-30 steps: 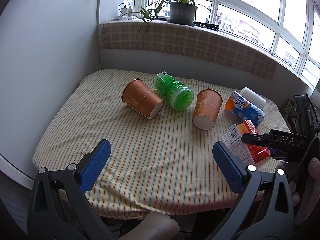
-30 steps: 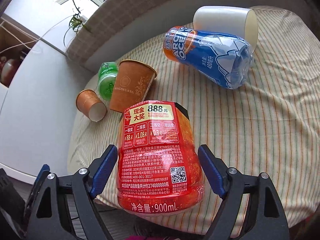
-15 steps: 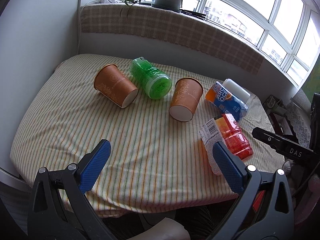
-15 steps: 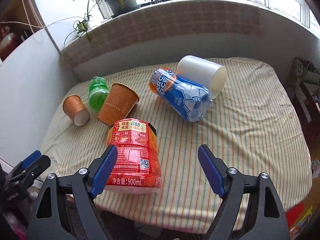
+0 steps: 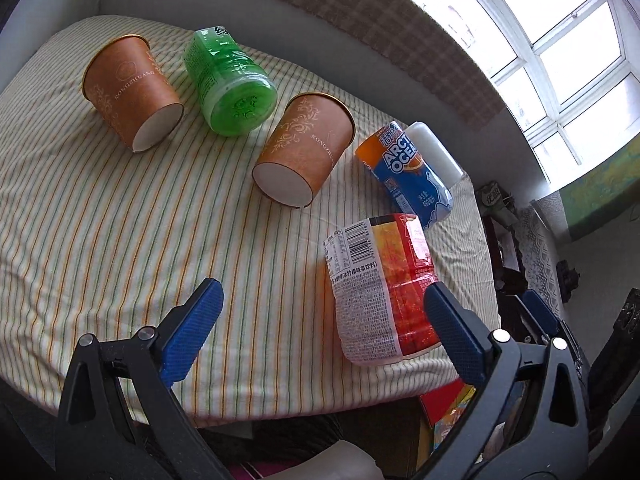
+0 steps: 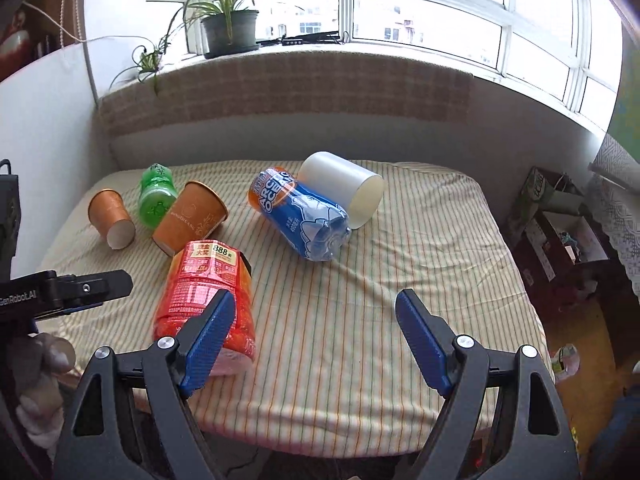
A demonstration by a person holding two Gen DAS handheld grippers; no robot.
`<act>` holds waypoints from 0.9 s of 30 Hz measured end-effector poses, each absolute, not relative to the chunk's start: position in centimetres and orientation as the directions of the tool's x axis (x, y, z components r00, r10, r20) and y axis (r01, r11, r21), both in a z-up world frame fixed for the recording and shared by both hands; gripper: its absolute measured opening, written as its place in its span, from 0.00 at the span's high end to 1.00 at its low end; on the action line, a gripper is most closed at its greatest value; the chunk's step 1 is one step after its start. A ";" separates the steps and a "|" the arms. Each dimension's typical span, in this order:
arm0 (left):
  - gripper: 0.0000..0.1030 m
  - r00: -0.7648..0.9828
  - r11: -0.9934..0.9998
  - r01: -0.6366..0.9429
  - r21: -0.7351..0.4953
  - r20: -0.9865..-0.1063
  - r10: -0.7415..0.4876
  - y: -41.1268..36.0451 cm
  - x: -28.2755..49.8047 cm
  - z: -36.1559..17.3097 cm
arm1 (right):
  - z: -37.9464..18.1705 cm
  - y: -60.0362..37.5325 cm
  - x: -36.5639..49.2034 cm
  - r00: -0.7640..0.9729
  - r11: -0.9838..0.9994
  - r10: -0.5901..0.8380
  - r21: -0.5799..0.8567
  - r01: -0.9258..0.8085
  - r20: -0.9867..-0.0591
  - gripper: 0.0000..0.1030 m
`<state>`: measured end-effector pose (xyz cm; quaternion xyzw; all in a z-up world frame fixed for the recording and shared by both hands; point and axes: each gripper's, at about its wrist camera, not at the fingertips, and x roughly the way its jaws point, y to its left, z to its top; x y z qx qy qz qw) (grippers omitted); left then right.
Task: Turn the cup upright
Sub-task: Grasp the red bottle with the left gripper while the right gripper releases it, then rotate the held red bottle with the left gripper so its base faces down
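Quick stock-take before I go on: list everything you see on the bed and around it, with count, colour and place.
Paper cups: two, brown, on their sides, far left of the bed, green bottle between them.
Green bottle: one, green, lying down.
White cup: one, white, on its side, far right.
Arctic Ocean bottle: one, blue and orange, lying against the white cup.
Red bottle: one, red label, lying near the front edge.
Bedsheet: one, striped cream.
Potted plant: one, green, windowsill.
Left tool: one, blue pads, open, empty.
Right tool: one, blue pads, open, empty.
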<state>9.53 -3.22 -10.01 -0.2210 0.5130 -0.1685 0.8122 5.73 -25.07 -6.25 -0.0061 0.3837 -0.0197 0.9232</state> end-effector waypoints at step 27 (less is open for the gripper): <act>0.04 0.219 0.757 -0.021 -0.653 -0.742 -0.634 -8.1 14.2 -13.5 | -8.5 -29.5 3.9 0.673 0.990 -0.107 -0.018 0.137 -0.732 0.20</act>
